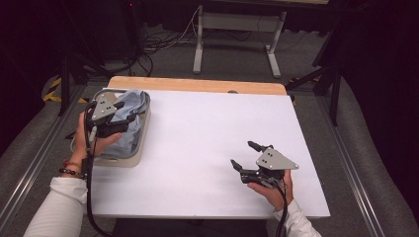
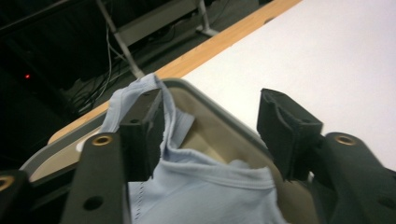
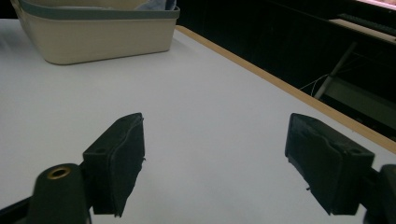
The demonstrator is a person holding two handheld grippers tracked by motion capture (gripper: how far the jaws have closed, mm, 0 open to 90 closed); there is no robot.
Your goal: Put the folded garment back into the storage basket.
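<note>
A light blue cloth [image 1: 132,101] lies bunched in a beige bin [image 1: 141,148] with a grey rim at the table's left. My left gripper [image 1: 126,118] hovers over the bin with its jaws apart. In the left gripper view the cloth [image 2: 210,186] sits between and below the jaws of my left gripper [image 2: 212,107], and a raised fold rests against the left jaw; the right jaw is off it. My right gripper [image 1: 242,154] stands open low over the white table [image 1: 207,138] at the front right. Nothing lies between the jaws of my right gripper [image 3: 217,135].
The bin [image 3: 102,42] stands far off in the right gripper view. A wooden strip [image 1: 197,85] runs along the table's far edge. Beyond it are a metal stand [image 1: 237,34] and cables on the floor.
</note>
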